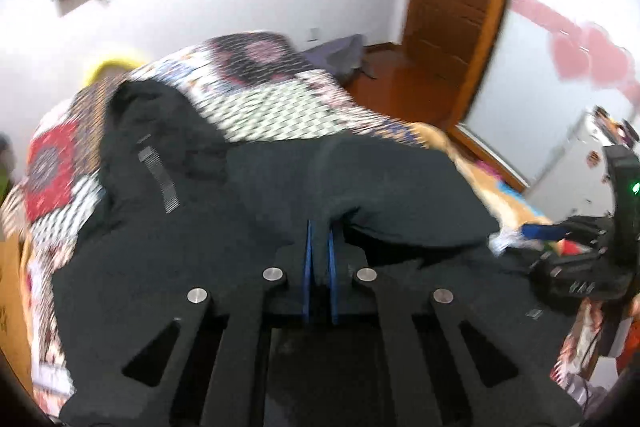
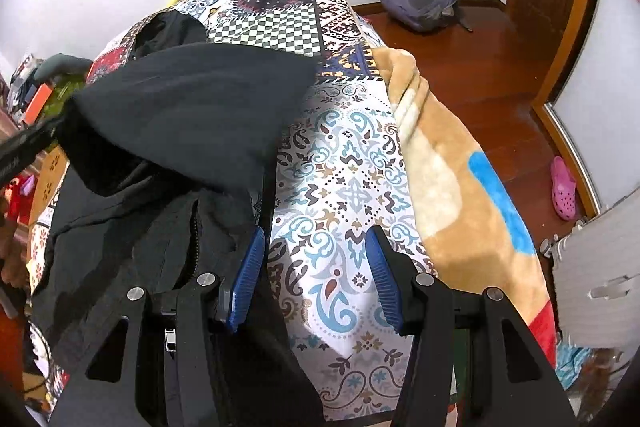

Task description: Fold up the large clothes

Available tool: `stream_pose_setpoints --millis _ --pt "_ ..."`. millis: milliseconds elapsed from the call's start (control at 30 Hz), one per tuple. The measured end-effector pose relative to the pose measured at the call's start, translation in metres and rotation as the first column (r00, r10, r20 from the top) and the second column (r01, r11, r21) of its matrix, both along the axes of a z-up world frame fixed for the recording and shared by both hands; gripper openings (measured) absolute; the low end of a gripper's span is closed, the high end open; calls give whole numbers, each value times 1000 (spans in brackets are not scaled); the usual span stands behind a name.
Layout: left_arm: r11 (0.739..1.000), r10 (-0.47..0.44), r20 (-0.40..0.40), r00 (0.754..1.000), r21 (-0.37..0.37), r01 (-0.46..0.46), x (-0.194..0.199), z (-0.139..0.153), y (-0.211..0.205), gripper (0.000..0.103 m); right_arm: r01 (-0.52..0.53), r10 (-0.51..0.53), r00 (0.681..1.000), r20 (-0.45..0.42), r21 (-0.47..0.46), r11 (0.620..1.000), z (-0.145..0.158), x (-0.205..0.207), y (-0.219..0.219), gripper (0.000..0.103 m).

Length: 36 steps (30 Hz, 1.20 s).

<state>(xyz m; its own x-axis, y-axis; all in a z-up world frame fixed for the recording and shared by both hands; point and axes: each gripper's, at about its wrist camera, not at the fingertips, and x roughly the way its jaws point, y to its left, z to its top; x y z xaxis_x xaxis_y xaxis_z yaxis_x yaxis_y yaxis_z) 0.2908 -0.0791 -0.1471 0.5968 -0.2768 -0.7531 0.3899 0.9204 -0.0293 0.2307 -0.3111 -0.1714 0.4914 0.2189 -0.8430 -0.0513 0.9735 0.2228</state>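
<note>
A large black jacket [image 1: 168,227] lies spread over the patterned bed cover [image 1: 272,107]; a grey striped tab shows on it. My left gripper [image 1: 320,231] is shut on a raised fold of the jacket's black fabric, which is pinched between the blue pads [image 1: 307,267]. In the right wrist view the same jacket [image 2: 132,243] covers the left side of the bed, its zipper visible, with a lifted flap [image 2: 192,99] stretched up toward the left. My right gripper [image 2: 316,263] is open above the bed cover [image 2: 344,187] beside the jacket's right edge, with only the cover between its fingers.
A beige blanket with a blue mark [image 2: 460,167] lies along the bed's right side. Beyond it on the wooden floor [image 2: 500,67] are a grey backpack [image 2: 424,3] and a pink shoe [image 2: 563,193]. A white case [image 2: 596,259] stands at the right, clutter at the left edge.
</note>
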Motion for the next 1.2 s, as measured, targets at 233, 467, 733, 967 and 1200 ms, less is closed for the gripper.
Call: stream_pose_setpoints --millis 233,467,733,967,1200 --pt "995 97 -144 985 54 -90 -18 -60 51 8 8 -8 1000 0 -25 1000 2 2 7 49" --pt "978 97 -167 981 198 -63 -30 -87 41 32 -2 3 1000 12 -63 998 12 -1 14 49" --pt "968 -18 -88 996 249 40 -27 -70 2 61 -16 17 999 37 -32 999 21 0 26 49" --pt "957 -98 -91 991 266 119 -6 -74 -51 62 -57 60 997 42 -63 996 20 1 44 49" --pt "966 -126 -68 990 219 138 11 -65 -77 56 -89 94 995 38 -102 991 19 4 53 49"
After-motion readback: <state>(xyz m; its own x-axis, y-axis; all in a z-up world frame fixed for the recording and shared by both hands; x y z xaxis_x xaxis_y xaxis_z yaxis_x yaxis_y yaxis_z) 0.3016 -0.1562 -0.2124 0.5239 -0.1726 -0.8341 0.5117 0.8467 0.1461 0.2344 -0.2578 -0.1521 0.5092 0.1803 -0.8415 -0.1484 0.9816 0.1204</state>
